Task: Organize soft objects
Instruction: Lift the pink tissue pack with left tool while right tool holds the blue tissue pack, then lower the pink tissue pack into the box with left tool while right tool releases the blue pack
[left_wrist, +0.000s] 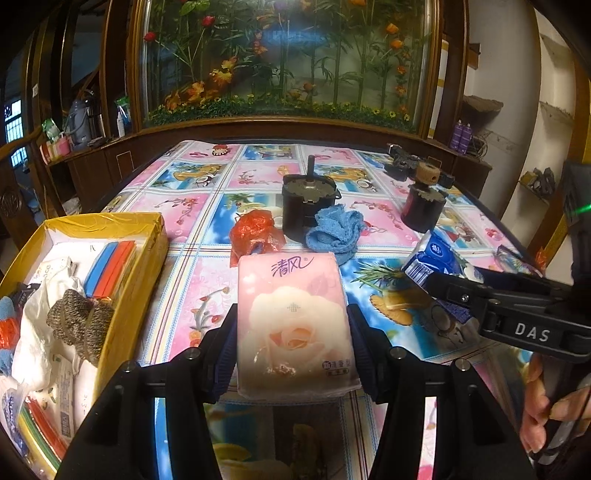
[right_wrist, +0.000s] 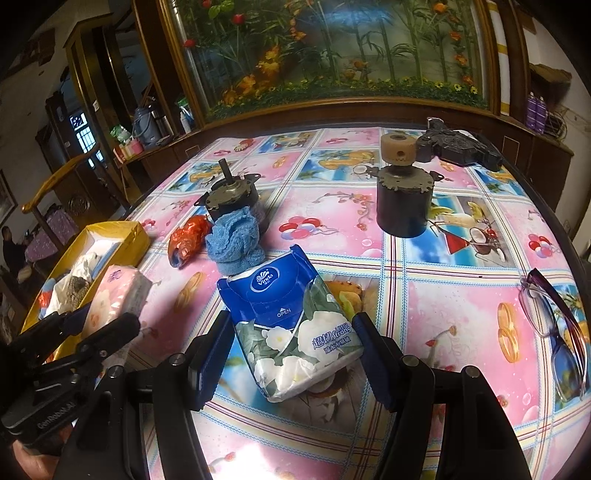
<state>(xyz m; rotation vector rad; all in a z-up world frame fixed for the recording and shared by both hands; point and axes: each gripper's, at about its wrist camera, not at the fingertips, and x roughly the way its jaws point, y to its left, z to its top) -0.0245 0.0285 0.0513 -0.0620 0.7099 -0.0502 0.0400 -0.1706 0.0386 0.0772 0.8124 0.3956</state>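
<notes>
Sorting is partway through, judging by the yellow box (left_wrist: 110, 266) at the table's left edge: it already holds a grey knitted roll (left_wrist: 79, 317), a white crumpled bag (left_wrist: 37, 325), coloured sponge strips (left_wrist: 110, 266) and some small packets. The left gripper (left_wrist: 291, 332) is clamped on a pink tissue pack (left_wrist: 293, 325), pads pressed against both long sides, the pack lifted clear of the patterned tablecloth (left_wrist: 192, 280) and just beside the box, not yet over it. The right gripper (right_wrist: 291, 347) straddles a blue tissue pack (right_wrist: 291, 325); the right pad touches its edge, a sliver of gap shows at the left pad, and the pack looks to rest on the cloth, so I read the jaws as set about it rather than gripping. Soft items left on the table: a blue towel (right_wrist: 236, 240) bunched against a dark motor (right_wrist: 231, 197), and an orange plastic bag (right_wrist: 188, 236) just beside it. Hard items likely to stay put: a second motor with a cork-coloured wheel (right_wrist: 402, 192), a black part (right_wrist: 458, 144) behind it, and spectacles (right_wrist: 554, 321) at the right. Roughly half done, I judge; two packs in hand, two loose items waiting.
</notes>
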